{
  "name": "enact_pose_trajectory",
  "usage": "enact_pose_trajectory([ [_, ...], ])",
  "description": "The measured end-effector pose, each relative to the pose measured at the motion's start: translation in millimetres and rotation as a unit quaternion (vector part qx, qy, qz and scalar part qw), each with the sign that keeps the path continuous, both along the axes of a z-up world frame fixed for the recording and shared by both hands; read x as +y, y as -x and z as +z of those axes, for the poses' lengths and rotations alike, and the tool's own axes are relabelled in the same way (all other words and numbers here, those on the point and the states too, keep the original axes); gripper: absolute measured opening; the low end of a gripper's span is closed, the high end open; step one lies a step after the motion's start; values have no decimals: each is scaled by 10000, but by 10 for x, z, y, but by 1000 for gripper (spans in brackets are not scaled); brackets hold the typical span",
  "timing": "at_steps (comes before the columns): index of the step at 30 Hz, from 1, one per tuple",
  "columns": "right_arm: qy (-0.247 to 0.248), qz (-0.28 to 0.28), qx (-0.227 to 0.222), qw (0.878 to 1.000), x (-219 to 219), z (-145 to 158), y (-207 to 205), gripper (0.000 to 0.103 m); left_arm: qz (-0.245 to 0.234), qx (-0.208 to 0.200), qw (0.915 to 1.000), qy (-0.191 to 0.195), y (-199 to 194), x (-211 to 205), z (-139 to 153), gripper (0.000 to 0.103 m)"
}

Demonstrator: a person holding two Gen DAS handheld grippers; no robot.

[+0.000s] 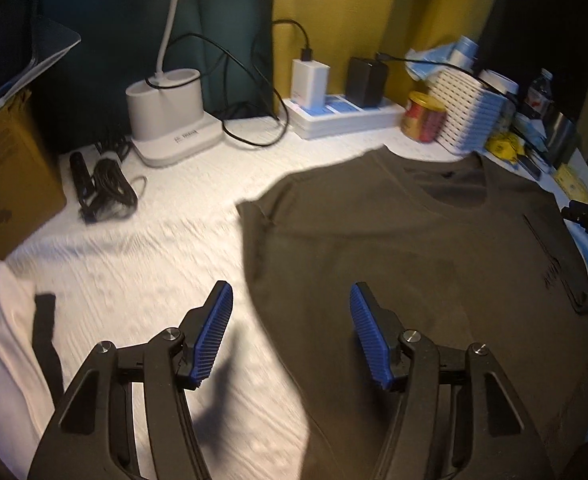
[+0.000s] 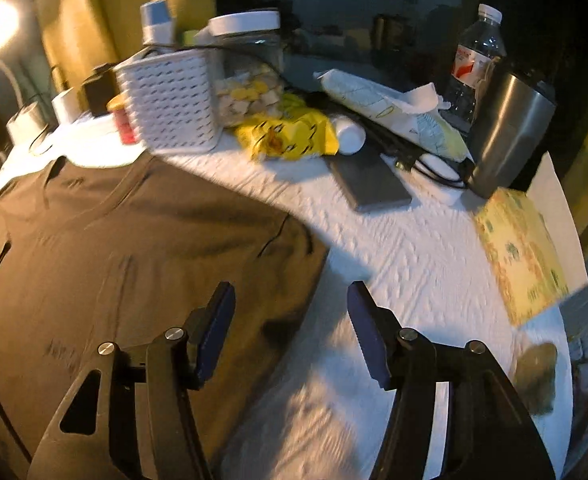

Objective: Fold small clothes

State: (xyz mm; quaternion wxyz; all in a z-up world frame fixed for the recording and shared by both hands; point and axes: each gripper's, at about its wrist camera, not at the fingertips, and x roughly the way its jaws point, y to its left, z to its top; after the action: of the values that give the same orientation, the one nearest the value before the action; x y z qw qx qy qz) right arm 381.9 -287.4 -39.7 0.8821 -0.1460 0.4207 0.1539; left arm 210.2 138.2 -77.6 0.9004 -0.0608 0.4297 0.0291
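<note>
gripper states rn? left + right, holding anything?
Left gripper: open, holding nothing, poised over the left edge of the dark t-shirt.
Right gripper: open, holding nothing, poised over the shirt's right edge.

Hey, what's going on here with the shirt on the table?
A person is holding a two-finger gripper in each hand over a dark T-shirt spread flat, collar away from them, on a white cloth-covered table. The left gripper is open above the shirt's left edge, and the right gripper is open above its right edge. Neither is gripping the fabric, and no fold is visible in the shirt body yet.
</note>
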Motion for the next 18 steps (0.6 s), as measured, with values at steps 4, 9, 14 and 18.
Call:
enact_pose_trajectory([
  [4, 102, 70, 58, 9999, 15, -8, 251, 62, -86, 28, 10000, 31, 141, -111, -7, 61],
  [9, 209, 105, 80, 9997, 45, -13, 590, 62, -218, 71, 9997, 30, 319, -223, -5, 61],
  [14, 306, 168, 158, 9993, 77, -50, 880, 62, -460, 62, 9989, 106, 462, -380, -5, 61],
  [18, 481, 286, 292, 9980, 152, -179, 1017, 62, -557, 211, 9982, 61, 497, -473, -78, 61],
])
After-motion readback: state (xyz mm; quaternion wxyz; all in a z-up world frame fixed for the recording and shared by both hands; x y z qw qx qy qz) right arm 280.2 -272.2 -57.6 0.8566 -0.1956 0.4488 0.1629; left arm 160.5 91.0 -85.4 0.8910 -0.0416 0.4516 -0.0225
